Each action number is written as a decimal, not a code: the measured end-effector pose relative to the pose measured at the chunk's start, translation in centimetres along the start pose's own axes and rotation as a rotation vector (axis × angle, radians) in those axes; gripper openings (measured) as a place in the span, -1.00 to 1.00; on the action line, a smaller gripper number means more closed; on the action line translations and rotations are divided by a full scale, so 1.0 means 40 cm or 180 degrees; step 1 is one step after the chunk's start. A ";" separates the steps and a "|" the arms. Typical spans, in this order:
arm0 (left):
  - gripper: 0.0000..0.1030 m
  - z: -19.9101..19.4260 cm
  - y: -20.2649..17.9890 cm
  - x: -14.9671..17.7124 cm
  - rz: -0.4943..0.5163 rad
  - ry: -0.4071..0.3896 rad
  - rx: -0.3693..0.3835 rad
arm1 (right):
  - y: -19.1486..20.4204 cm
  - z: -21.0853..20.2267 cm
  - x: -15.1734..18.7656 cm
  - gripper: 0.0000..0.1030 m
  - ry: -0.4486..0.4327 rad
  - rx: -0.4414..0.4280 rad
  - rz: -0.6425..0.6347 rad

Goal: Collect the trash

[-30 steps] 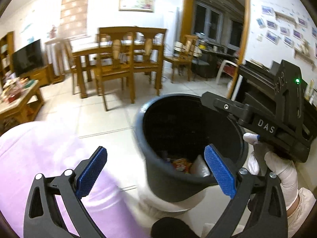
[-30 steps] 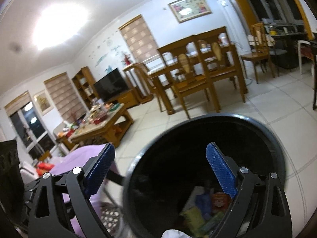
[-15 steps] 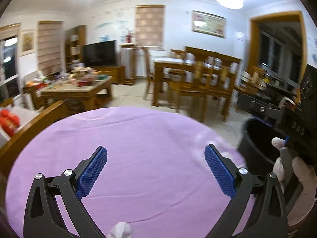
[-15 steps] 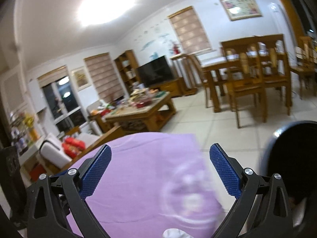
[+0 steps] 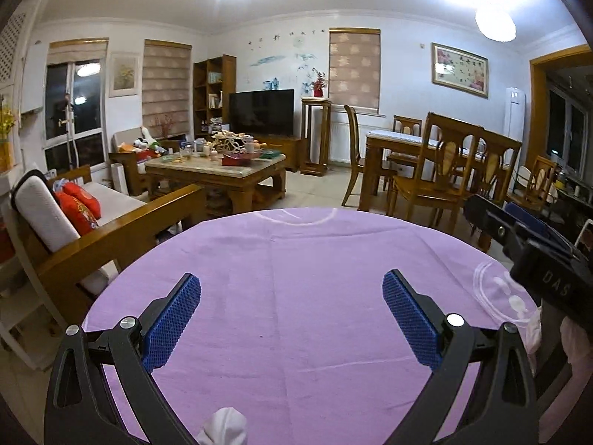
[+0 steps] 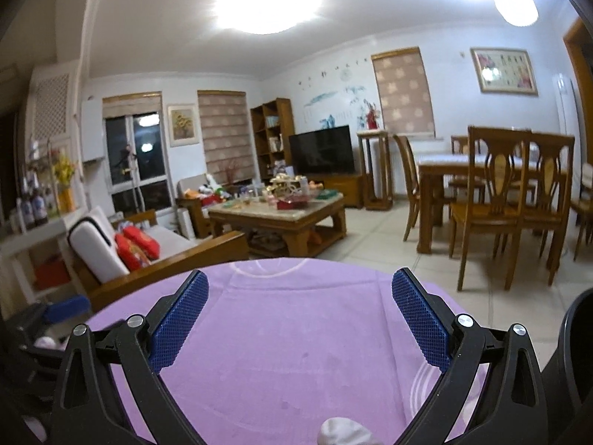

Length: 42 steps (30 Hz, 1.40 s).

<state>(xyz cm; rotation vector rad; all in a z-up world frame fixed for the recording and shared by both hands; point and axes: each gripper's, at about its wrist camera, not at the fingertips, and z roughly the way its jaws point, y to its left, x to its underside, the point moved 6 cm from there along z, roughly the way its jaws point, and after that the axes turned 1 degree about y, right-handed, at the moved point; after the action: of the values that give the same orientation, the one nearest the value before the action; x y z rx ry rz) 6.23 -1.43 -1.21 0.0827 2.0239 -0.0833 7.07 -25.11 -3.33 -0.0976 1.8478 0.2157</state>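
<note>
The left gripper (image 5: 292,311) hangs over a round table covered in a purple cloth (image 5: 296,259), its blue-padded fingers (image 5: 172,320) spread wide apart with nothing between them. The right gripper (image 6: 300,320) is likewise released, its fingers (image 6: 420,320) parted over the same cloth and holding nothing. In the left wrist view the body of the right gripper shows at the right edge, and the white letters "DAS" (image 5: 554,284) can be read on its black housing; a white-gloved hand (image 5: 574,337) holds it from below. Just under that housing, to the right of the left gripper's right finger, a clear plastic piece (image 5: 498,289) lies flat on the cloth; what it is exactly cannot be told. In the right wrist view the same clear piece (image 6: 426,382) shows faintly beneath the right finger, near the table's edge. The black trash bin (image 6: 572,352) stands off the table at the far right of the right gripper, only its dark curved wall in view; its contents are hidden. Ahead of both grippers, beyond the table, are a wooden sofa with red cushions (image 5: 79,205), a cluttered coffee table (image 5: 215,168), a dark television (image 5: 261,111) and a dining set of wooden chairs (image 5: 444,170). A framed picture (image 5: 459,69) hangs on the far wall; any writing on it is too small to read.
</note>
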 end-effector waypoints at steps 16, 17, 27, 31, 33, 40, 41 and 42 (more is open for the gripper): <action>0.90 -0.009 0.029 -0.005 -0.0139 0.0025 -0.0254 | 0.020 -0.019 0.013 0.90 -0.0127 -0.0002 -0.0265; 0.90 -0.011 0.028 -0.007 -0.0128 0.0013 -0.0258 | 0.019 -0.021 0.011 0.90 -0.0135 -0.0002 -0.0249; 0.90 -0.005 0.035 -0.002 -0.0138 0.0013 -0.0329 | 0.007 -0.028 0.009 0.90 -0.0154 -0.0010 -0.0154; 0.90 -0.005 0.039 -0.002 -0.0132 -0.0008 -0.0336 | 0.010 -0.031 0.007 0.90 -0.0131 -0.0021 -0.0123; 0.90 -0.005 0.040 0.000 -0.0131 -0.0007 -0.0337 | 0.018 -0.030 0.001 0.90 -0.0128 -0.0021 -0.0109; 0.90 -0.007 0.041 0.001 -0.0115 -0.0010 -0.0354 | 0.025 -0.031 -0.003 0.90 -0.0127 -0.0032 -0.0084; 0.90 -0.008 0.043 0.000 -0.0115 -0.0012 -0.0356 | 0.024 -0.031 -0.004 0.90 -0.0124 -0.0031 -0.0080; 0.90 -0.009 0.042 0.000 -0.0113 -0.0012 -0.0356 | 0.024 -0.031 -0.003 0.90 -0.0122 -0.0031 -0.0082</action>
<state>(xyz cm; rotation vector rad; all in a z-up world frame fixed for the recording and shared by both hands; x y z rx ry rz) 6.06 0.26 -1.10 -0.0243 2.0225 0.0073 5.75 -24.41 -2.76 -0.1231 1.8065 0.2072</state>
